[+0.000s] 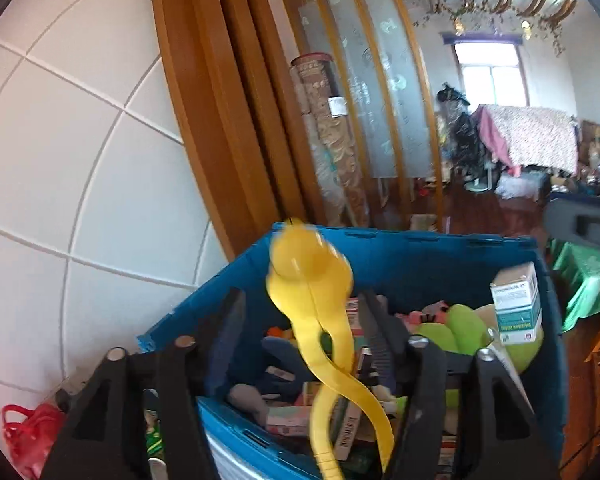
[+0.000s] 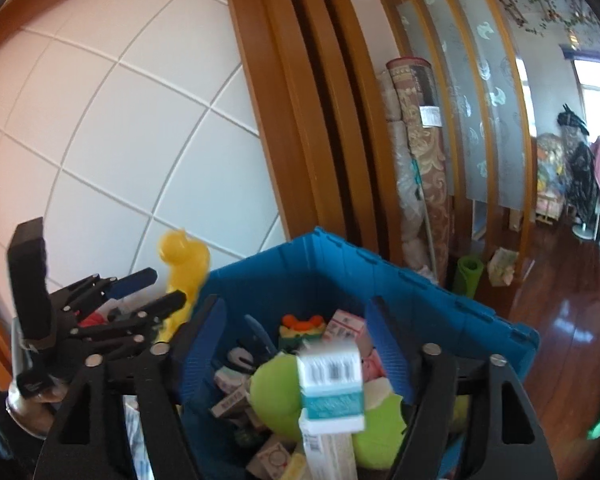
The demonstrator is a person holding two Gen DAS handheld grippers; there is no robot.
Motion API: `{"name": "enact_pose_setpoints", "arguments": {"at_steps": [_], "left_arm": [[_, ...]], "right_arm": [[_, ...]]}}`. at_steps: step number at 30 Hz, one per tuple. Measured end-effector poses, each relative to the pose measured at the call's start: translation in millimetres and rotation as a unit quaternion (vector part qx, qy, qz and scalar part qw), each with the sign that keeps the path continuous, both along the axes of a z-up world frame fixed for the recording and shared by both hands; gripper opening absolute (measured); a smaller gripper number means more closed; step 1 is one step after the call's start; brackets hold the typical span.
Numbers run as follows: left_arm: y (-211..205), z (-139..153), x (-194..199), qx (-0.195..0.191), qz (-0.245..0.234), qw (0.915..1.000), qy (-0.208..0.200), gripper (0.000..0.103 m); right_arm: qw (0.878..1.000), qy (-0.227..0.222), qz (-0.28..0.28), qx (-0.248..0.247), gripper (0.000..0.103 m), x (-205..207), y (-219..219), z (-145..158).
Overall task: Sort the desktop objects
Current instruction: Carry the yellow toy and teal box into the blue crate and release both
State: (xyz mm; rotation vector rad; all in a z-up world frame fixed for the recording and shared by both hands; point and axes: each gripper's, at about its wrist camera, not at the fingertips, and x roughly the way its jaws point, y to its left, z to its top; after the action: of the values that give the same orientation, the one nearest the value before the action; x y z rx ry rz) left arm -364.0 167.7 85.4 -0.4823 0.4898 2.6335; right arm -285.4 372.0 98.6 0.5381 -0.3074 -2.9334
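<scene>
Yellow tongs [image 1: 312, 312] and white box [image 2: 332, 388] hang between the wide-apart jaws, over the blue crate [image 1: 420, 256]

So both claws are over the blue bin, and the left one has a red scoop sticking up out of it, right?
Not quite: the scoop is yellow, not red, as the left wrist view shows. The rest holds: both claws are over the blue bin, and the scoop sticks up from the left claw.
</scene>
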Motion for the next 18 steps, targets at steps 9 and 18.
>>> {"name": "enact_pose_setpoints", "arguments": {"at_steps": [9, 18], "left_arm": [[-26, -1, 26, 0.013, 0.072, 0.9967, 0.033, 0.077], [-84, -15, 46, 0.029, 0.14, 0.9891, 0.034, 0.077]], "right_arm": [[0.998, 0.035, 0.037, -0.023, 0.09, 37, -9, 1], [0.995, 0.037, 0.087, -0.03, 0.098, 46, -47, -3]]}}
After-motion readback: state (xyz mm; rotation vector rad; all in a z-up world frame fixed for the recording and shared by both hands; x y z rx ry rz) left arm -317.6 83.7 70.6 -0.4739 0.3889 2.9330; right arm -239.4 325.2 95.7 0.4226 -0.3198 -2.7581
